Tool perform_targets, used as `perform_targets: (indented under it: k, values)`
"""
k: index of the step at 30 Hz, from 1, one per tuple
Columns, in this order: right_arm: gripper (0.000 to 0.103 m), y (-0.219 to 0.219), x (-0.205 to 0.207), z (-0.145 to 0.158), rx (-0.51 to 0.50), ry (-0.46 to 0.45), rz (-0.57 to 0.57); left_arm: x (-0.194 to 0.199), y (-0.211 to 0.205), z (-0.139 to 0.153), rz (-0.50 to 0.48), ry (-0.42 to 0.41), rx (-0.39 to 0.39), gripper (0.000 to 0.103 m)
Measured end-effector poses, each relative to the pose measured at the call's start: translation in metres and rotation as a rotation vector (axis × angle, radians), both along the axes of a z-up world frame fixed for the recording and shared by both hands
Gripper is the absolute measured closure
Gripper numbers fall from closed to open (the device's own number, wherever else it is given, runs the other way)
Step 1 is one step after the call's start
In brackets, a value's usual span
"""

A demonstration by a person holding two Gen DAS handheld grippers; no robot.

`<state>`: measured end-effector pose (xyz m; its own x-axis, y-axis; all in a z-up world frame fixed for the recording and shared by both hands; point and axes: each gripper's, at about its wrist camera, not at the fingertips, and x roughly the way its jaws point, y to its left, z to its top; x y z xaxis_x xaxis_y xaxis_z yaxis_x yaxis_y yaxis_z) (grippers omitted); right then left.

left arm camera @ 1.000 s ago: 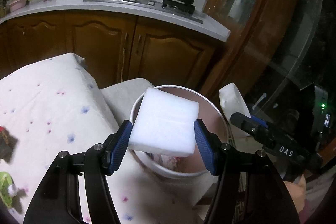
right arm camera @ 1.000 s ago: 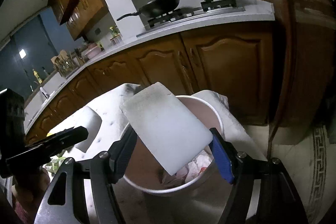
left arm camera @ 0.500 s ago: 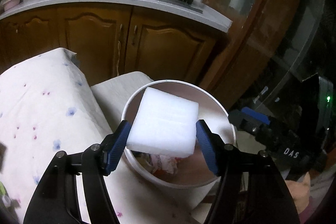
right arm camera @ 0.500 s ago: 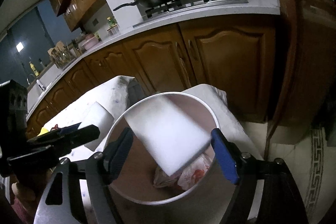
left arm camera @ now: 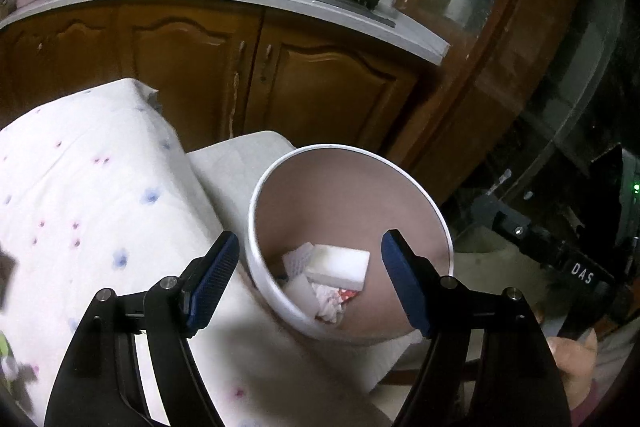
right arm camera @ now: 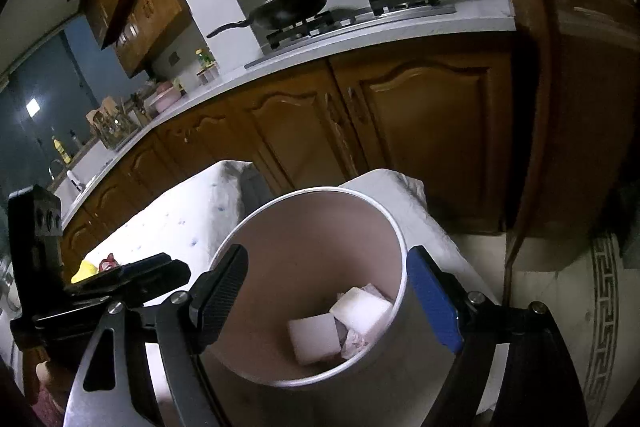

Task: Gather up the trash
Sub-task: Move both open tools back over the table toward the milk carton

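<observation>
Two white foam blocks (left arm camera: 338, 264) are seen lying on crumpled trash inside a round white bin (left arm camera: 436, 219). Above it, the left gripper (left arm camera: 308, 279) and right gripper (right arm camera: 328, 297) are held empty, jaws opening wide.

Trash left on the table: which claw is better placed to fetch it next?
Left, probably. The left claw and right claw are both opening, empty, over the bin, but the left is next to the table, where yellow and red scraps lie.
</observation>
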<state>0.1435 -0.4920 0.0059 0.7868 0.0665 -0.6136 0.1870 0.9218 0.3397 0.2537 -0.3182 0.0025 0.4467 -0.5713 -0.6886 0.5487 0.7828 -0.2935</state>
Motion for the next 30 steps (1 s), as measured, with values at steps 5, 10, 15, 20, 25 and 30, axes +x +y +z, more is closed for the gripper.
perform_targets:
  k: [5, 10, 15, 20, 25, 30]
  values:
    - [0.014, 0.008, -0.010, 0.009, 0.010, -0.046, -0.013, -0.007, 0.025, 0.003, 0.037, 0.003, -0.014, 0.028]
    - [0.014, 0.025, -0.016, 0.014, 0.023, -0.075, 0.007, -0.017, 0.061, 0.009, 0.083, -0.003, -0.027, 0.028]
    - [0.014, 0.048, -0.015, 0.015, 0.055, -0.081, 0.045, -0.028, 0.106, 0.012, 0.155, -0.006, -0.037, 0.028]
    - [0.013, 0.076, -0.007, 0.016, 0.065, -0.079, 0.102, -0.034, 0.150, 0.014, 0.233, -0.014, -0.036, 0.028]
    - [0.013, 0.106, 0.000, 0.017, 0.078, -0.080, 0.162, -0.039, 0.191, 0.016, 0.302, -0.010, -0.035, 0.028]
    - [0.013, 0.132, 0.006, 0.016, 0.080, -0.073, 0.211, -0.046, 0.231, 0.019, 0.375, -0.015, -0.044, 0.026]
